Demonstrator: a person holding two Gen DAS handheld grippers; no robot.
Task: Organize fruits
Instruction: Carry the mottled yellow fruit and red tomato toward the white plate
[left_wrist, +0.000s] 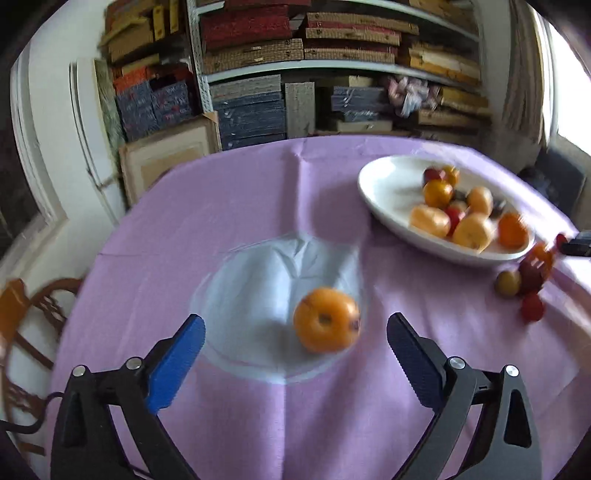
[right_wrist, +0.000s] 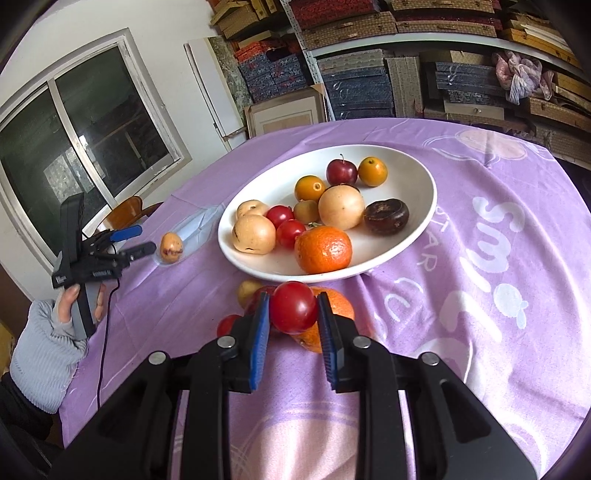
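A white oval bowl (right_wrist: 417, 221) on the purple tablecloth holds several fruits: oranges, yellow pears, red plums, a dark one. My right gripper (right_wrist: 293, 308) is shut on a red plum (right_wrist: 293, 306) just in front of the bowl, above an orange (right_wrist: 338, 301) and other loose fruit. My left gripper (left_wrist: 295, 325) is open, its blue pads (left_wrist: 179, 360) wide apart. A lone orange-yellow fruit (left_wrist: 327, 319) lies on the cloth between and just beyond them, untouched. In the right wrist view that fruit (right_wrist: 171, 247) lies left of the bowl, with the left gripper (right_wrist: 142, 240) beside it.
Loose fruits (left_wrist: 521, 286) lie by the bowl (left_wrist: 388, 184) at its near end. Shelves of stacked boxes (left_wrist: 303, 48) stand behind the table. A wooden chair (left_wrist: 40, 306) is at the table's left edge. A person's sleeved hand (right_wrist: 66, 306) holds the left gripper, cable hanging.
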